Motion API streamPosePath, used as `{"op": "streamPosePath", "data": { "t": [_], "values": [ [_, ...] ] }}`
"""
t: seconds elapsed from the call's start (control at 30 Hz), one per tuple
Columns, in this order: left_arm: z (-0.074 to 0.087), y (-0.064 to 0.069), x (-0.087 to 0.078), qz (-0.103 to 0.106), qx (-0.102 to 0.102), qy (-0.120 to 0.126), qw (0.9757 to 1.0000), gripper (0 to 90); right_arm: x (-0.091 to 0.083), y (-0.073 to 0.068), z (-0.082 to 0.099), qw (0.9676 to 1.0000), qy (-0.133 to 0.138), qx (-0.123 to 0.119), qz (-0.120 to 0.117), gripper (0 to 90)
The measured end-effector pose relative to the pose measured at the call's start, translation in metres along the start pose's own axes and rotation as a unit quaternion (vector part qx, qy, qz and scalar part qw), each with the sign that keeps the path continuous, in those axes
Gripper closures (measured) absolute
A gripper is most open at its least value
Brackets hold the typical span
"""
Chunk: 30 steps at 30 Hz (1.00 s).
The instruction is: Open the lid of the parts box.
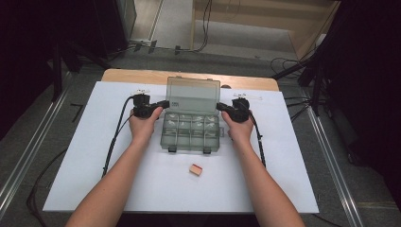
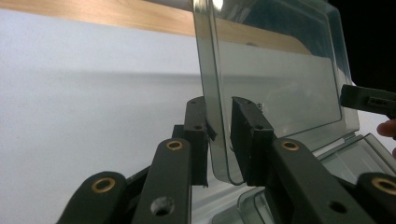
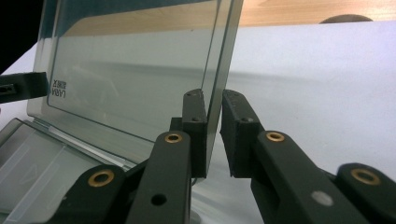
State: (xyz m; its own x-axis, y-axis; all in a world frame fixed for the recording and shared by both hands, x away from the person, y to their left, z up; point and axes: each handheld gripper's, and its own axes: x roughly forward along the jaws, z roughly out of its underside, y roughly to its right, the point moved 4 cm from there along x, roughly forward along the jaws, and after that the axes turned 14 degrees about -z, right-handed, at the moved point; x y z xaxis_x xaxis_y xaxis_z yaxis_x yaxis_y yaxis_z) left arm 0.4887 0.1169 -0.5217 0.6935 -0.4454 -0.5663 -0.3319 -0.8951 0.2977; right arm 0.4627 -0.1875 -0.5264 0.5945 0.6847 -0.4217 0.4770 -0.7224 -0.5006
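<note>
**A:** What stands at the centre of the table?

**B:** A clear box [image 1: 191,132] with small compartments sits on the white sheet [image 1: 94,161], its two latches facing the person. The lid [image 1: 193,94] stands open and nearly upright at the far edge.

**A:** Where is the left gripper?

**B:** The left gripper [image 1: 163,103] is at the lid's left edge. In the left gripper view [image 2: 219,135] the lid [image 2: 280,79] edge runs between its two jaws. The left pad lies against the plastic; the right pad stands a sliver off it. So the jaws are narrow, set about the edge, but not clamped.

**A:** And the right gripper?

**B:** The right gripper [image 1: 221,107] is at the lid's right edge, mirroring the other. In the right gripper view [image 3: 214,135] the lid [image 3: 135,70] edge passes between the jaws, close against the left pad, with a visible gap before the right pad. Narrow again, with no firm grip to be seen.

**A:** Does either view show the other gripper?

**B:** Yes. A black jaw tip of the right gripper [image 2: 369,99] shows at the far side of the lid in the left gripper view, and a tip of the left gripper [image 3: 21,87] shows through the plastic in the right gripper view.

**A:** Anything else on the sheet?

**B:** A small tan block [image 1: 196,169] lies near the person, just in front of the box and apart from it, between the two forearms.
</note>
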Motion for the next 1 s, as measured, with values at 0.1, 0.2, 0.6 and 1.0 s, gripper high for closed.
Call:
{"op": "streamPosePath", "data": {
  "t": [0.1,0.2,0.6,1.0],
  "values": [
    [0.001,-0.001,0.001,-0.006,0.002,-0.006,1.0000,76.0,0.002,0.001,0.001,1.0000,-0.004,0.000,0.002,78.9],
    [0.003,-0.001,0.002,-0.011,0.004,-0.013,0.9998,76.0,0.003,0.003,0.003,1.0000,-0.007,0.004,0.001,78.9],
    [0.005,-0.001,0.004,-0.021,-0.003,-0.034,0.9992,76.7,0.006,0.007,0.006,0.9996,-0.014,0.022,-0.004,78.5],
    [0.005,0.004,0.002,-0.039,0.032,-0.022,0.9985,65.6,0.005,0.011,0.006,0.9992,-0.023,0.030,-0.015,71.6]
  ]
}}
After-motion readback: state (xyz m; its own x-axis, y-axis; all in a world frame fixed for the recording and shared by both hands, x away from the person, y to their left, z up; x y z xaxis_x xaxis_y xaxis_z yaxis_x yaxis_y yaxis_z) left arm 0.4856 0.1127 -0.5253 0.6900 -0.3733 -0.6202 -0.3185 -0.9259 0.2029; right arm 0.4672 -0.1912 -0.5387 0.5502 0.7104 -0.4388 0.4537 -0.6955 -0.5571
